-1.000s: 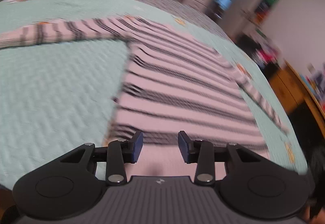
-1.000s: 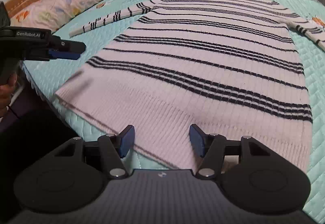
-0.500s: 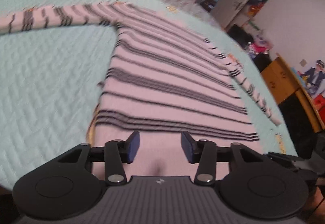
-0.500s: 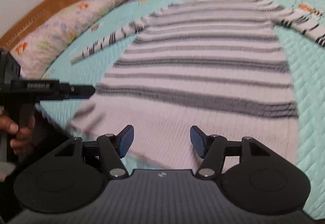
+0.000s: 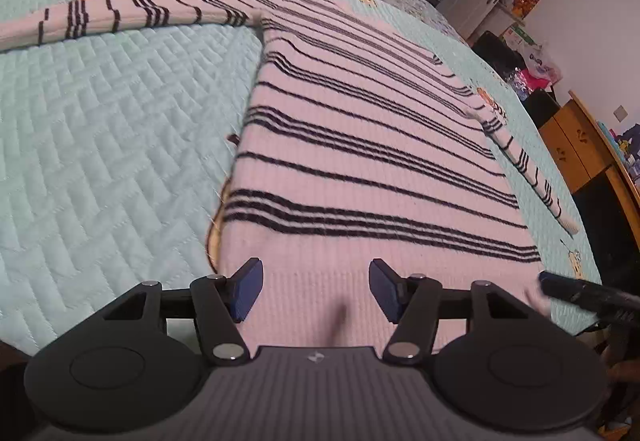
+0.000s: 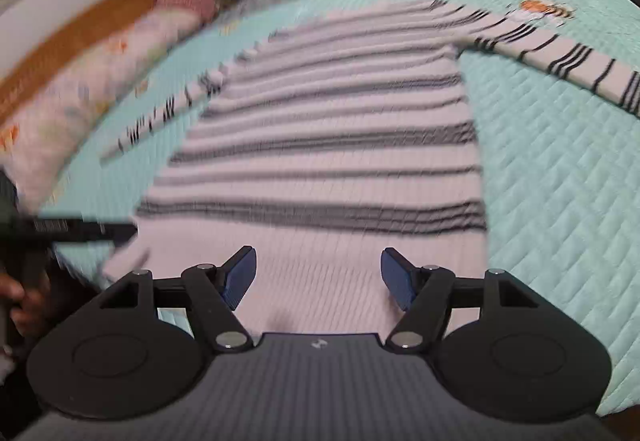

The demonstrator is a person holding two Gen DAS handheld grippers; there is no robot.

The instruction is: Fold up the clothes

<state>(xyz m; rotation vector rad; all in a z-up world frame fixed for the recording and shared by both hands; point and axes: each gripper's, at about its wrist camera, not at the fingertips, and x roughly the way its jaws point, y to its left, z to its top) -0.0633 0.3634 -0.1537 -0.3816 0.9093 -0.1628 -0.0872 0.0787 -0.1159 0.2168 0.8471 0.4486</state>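
Quilted bed (image 5: 100, 145), striped sweater (image 5: 360, 145) flat.

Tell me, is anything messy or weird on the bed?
Mostly tidy: the striped sweater lies flat on the quilt, sleeves spread. One oddity: a brownish bit peeks out along its left edge near the hem; I cannot tell what it is.
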